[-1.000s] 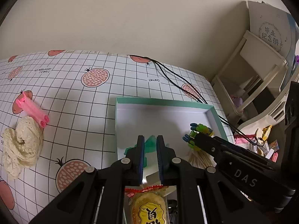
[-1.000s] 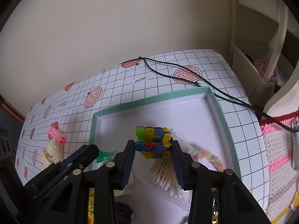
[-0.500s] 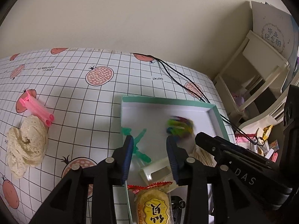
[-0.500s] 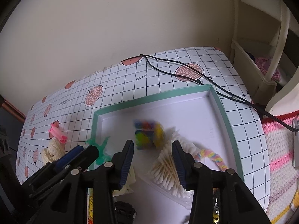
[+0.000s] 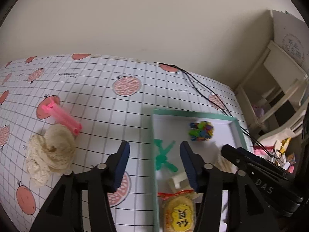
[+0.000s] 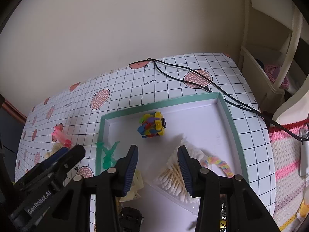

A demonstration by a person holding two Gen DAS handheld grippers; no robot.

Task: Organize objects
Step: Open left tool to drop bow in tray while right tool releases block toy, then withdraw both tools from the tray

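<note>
Both tools now gape wide & empty: left tool (image 5: pixel 154 154) has let go of the green clip (image 5: pixel 164 155), right tool (image 6: pixel 157 157) of the multicolour block toy (image 6: pixel 152 125). Clip lies across the tray's (image 6: pixel 229 116) left rim; cotton swabs (image 6: pixel 175 174) nr the right tool. Toy sits farther back in the tray. On desk (image 5: pixel 96 96), well left: cream cloth (image 5: pixel 50 154), pink clip (image 5: pixel 61 116).

The tray's (image 6: pixel 229 112) far right corner lies bare past the colourful block toy (image 6: pixel 152 125), while cotton swabs (image 6: pixel 173 174), a green clip (image 6: pixel 108 154) and a snack packet (image 5: pixel 178 210) crowd its near end
</note>
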